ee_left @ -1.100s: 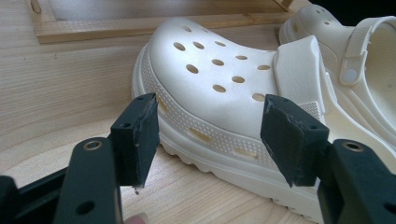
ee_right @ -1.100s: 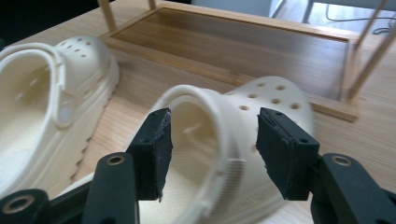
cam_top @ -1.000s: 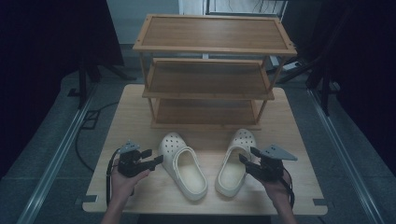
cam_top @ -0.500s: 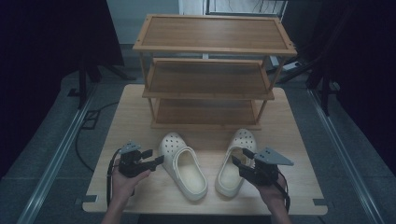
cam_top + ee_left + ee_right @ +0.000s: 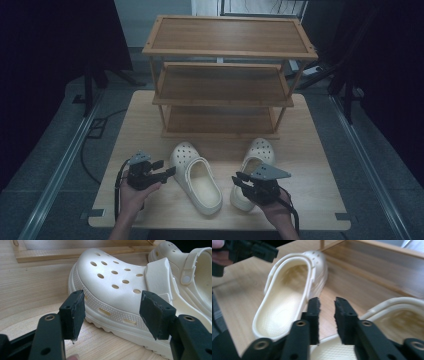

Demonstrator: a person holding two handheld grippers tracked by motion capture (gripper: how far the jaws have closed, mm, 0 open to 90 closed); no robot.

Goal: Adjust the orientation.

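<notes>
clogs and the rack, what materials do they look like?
Clogs: cream moulded foam or rubber by the look, matte, with punched vent holes and a pebbled sidewall band. Rack: wood, maybe bamboo, smooth finish; visible grain and slatted frame edges. Neither is certain from looks alone.

The table [image 5: 310,165] is pale wood with a fine straight grain, matt. The shelf rack [image 5: 225,80] is a darker, warmer wood, smooth with a slight sheen. Both clogs [image 5: 120,290] look like cream foam-type plastic, matt, smooth on top and finely dimpled along the sides and footbed. The gripper pads [image 5: 75,312] are matt black, rough-edged.
</notes>
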